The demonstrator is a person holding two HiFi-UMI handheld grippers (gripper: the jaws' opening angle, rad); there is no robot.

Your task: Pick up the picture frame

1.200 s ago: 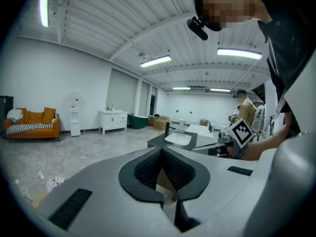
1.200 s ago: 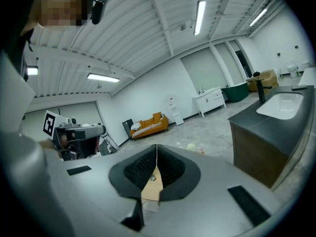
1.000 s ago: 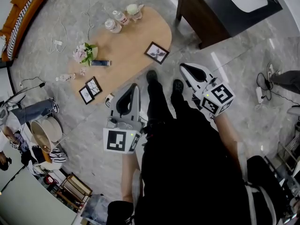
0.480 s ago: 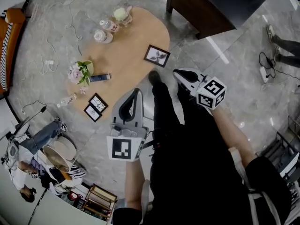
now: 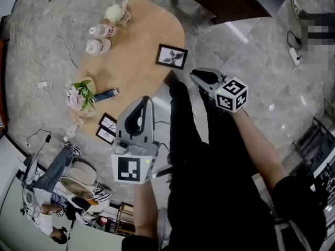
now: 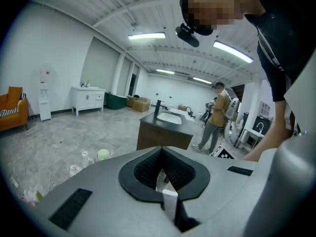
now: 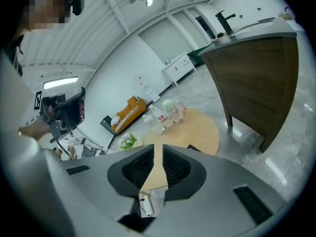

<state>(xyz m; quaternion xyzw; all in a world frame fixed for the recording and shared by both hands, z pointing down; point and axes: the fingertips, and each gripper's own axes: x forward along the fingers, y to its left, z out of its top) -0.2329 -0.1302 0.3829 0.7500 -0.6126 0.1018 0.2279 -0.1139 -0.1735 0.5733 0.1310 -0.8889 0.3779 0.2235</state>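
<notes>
Picture frame lies flat near the table's right edge, nothing touching it. I see left gripper at the near edge, jaws pressed together, empty; right gripper just right of the frame, jaws together, empty.

Frame: dark rectangular border, white mat, dark plant-like print. It lies flat and face up on the table, near the right edge and slightly askew to it, well apart from the other things on the top. Two small frames, dark-bordered with pale prints, lie flat side by side at the table's near left end; whether they touch cannot be told.
</notes>
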